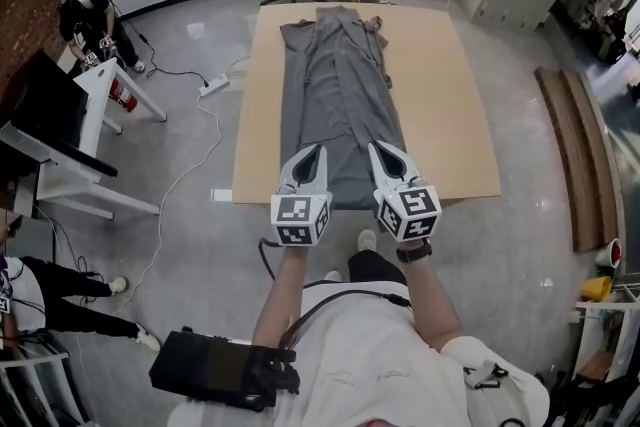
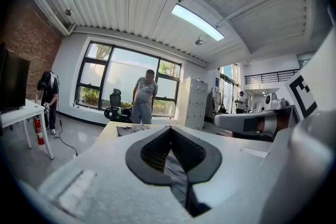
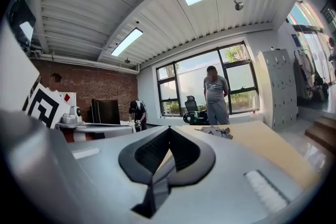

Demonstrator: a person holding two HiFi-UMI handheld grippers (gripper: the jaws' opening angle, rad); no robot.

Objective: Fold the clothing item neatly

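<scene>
Head view: grey garment [image 1: 340,105] lay flat on the table [image 1: 460,115], long axis running straight away from the fingertips, far end rumpled. Judged soft, light and limp, best held at the near hem corners.
Left gripper view: left gripper [image 2: 170,131] clenched on garment cloth.
Right gripper view: right gripper [image 3: 169,131] likewise clenched on cloth.

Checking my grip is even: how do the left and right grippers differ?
The left gripper holds the grey garment at the left of its near end, the right gripper at the right. The left gripper angles inward rightward, the right gripper leftward. Both have jaws shut on cloth by the table's near edge.
</scene>
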